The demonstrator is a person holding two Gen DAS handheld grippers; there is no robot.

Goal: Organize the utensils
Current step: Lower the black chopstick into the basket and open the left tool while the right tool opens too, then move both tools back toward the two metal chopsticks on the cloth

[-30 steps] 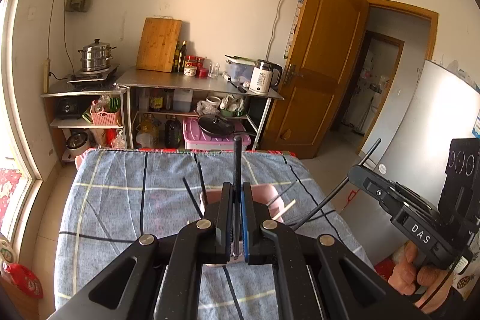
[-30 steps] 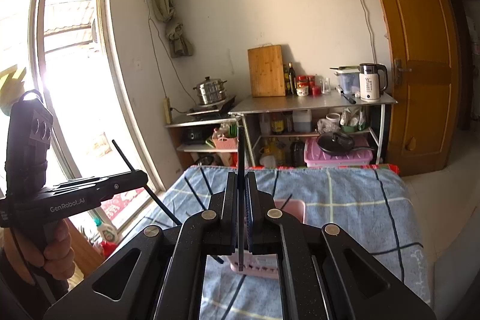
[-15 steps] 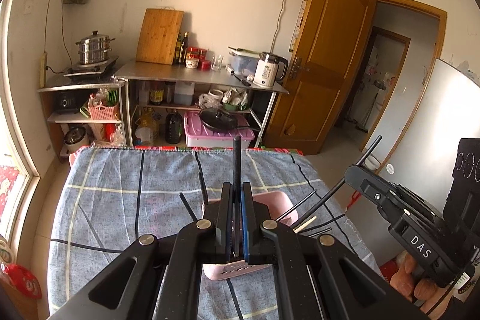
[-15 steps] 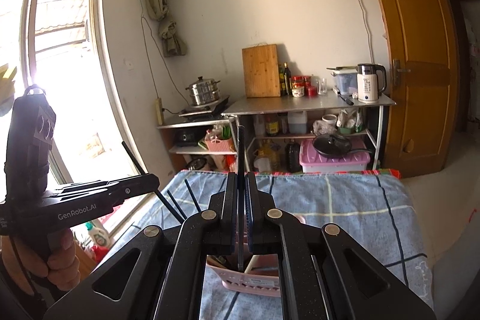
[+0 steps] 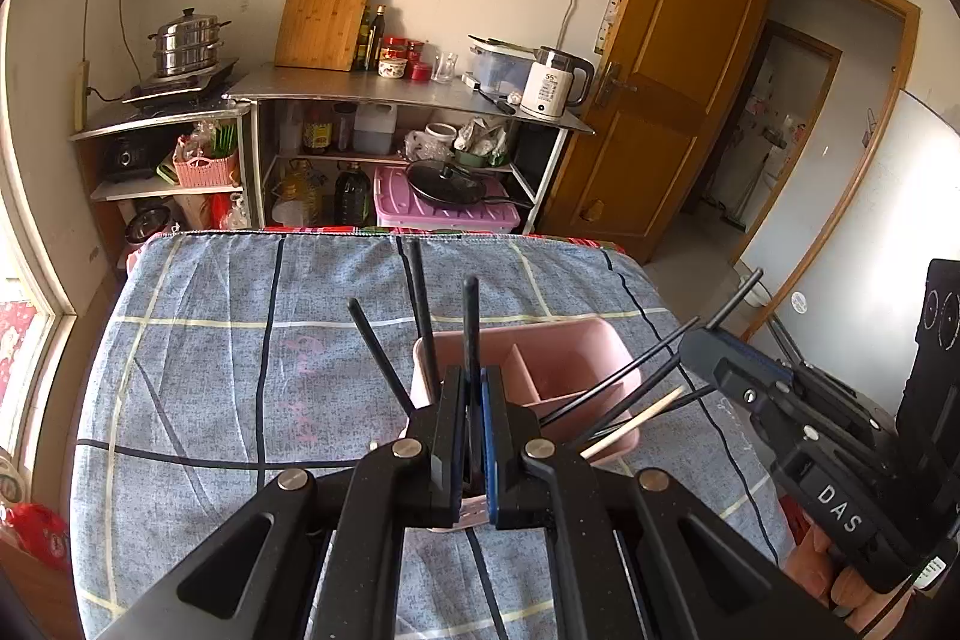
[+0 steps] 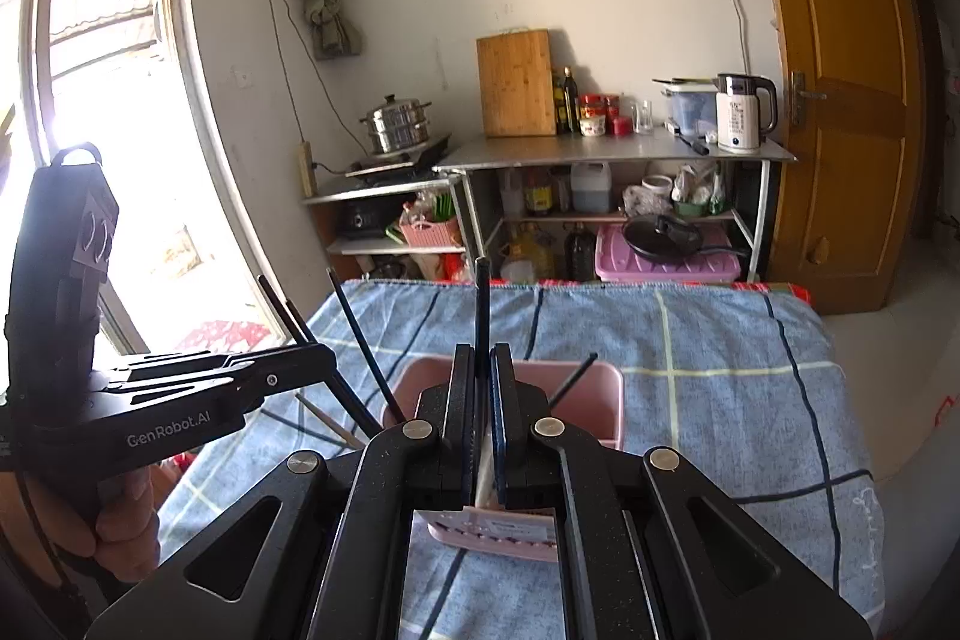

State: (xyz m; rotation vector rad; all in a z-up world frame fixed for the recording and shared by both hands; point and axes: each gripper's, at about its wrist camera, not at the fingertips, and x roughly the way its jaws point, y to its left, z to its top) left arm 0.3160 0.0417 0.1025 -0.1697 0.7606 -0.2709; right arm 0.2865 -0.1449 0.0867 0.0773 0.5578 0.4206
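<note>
Black slim chopsticks [image 5: 471, 322] [image 6: 481, 304] sit clamped in each hand-held gripper [image 5: 472, 388] [image 6: 482, 370] above the pink plastic divided holder [image 5: 576, 358]; misaligned tips could tip it.

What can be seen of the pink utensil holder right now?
The pink utensil holder looks like plastic: a rectangular, open-topped bin with inner dividers and a slotted lower edge. It stands upright on the blue checked cloth, directly ahead of both grippers. Several black chopsticks and a pale one lean out of it.
</note>
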